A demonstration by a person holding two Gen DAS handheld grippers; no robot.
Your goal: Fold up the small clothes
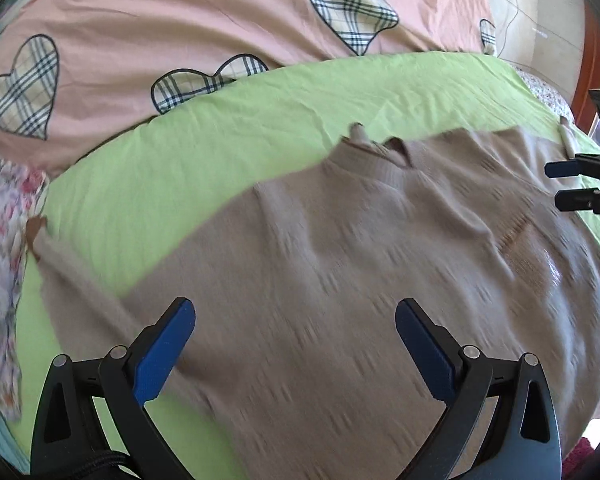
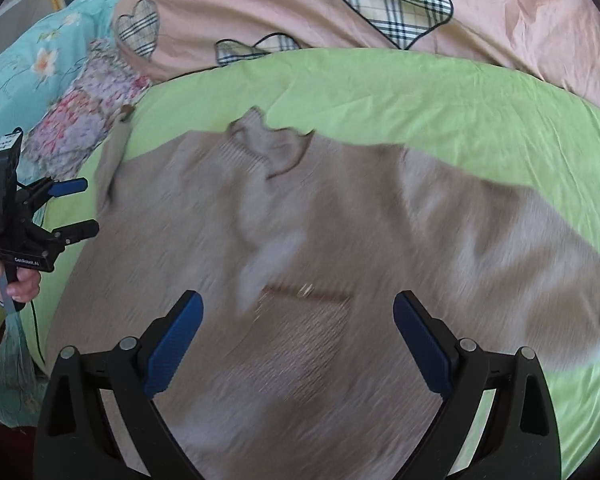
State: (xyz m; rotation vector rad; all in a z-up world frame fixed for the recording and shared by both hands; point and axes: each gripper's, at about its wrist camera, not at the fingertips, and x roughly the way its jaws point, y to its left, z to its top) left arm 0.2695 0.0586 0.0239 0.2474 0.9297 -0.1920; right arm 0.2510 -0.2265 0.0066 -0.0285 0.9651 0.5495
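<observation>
A beige knitted sweater [image 1: 340, 260] lies spread flat on a green sheet [image 1: 220, 160], collar away from me, sleeves out to both sides. My left gripper [image 1: 296, 344] is open and empty above the sweater's lower left part. My right gripper [image 2: 296, 340] is open and empty above the sweater [image 2: 300, 220], near a brown chest pocket [image 2: 308, 312]. The right gripper also shows at the right edge of the left wrist view [image 1: 564, 184]. The left gripper shows at the left edge of the right wrist view [image 2: 78, 208], held in a hand. Both views are motion-blurred.
A pink quilt with plaid hearts [image 1: 220, 32] lies behind the green sheet [image 2: 420, 92]. A floral cloth [image 2: 88, 120] and a turquoise flowered pillow [image 2: 32, 64] lie at the left. A wooden bed frame [image 1: 588, 72] stands at the right.
</observation>
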